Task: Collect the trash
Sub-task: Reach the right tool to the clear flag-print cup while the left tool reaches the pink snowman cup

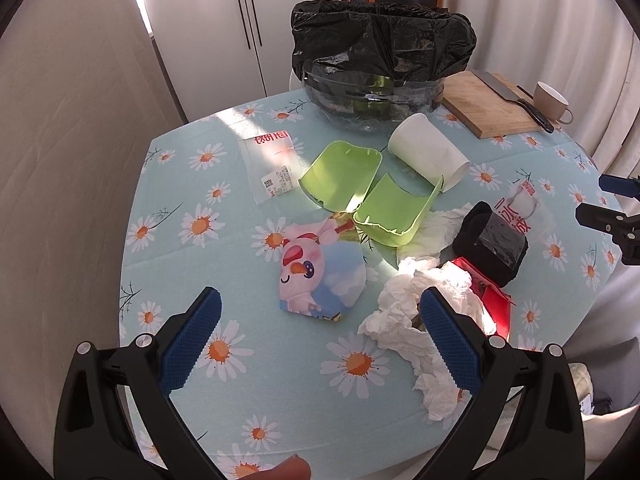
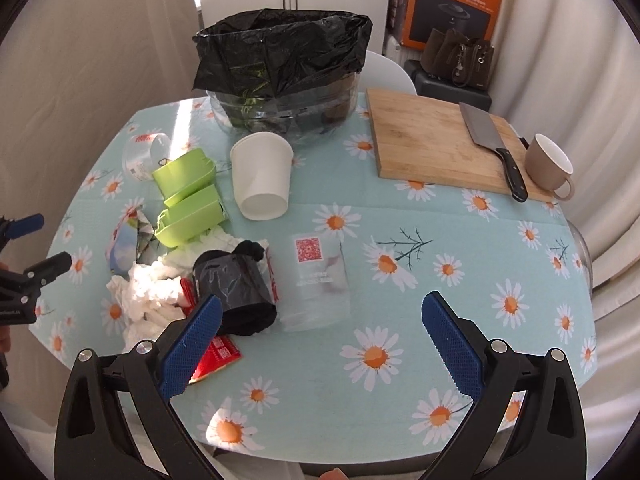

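Both hand-held grippers, left (image 1: 320, 312) and right (image 2: 322, 316), gape wide and empty above the littered tabletop (image 2: 400, 240); bag-lined glass bowl (image 2: 280, 76) at upper centre.

Both wrist cams look down-forward over daisy tablecloth (image 1: 240, 360) from near edge; left sits further left. Shared: bag-lined glass bowl (image 1: 376, 108), white paper cup (image 2: 262, 178).

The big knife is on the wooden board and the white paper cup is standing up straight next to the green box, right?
Not quite. The knife does lie on the wooden board, but the white paper cup is tipped over on its side beside the green box. The right wrist view shows it clearly.
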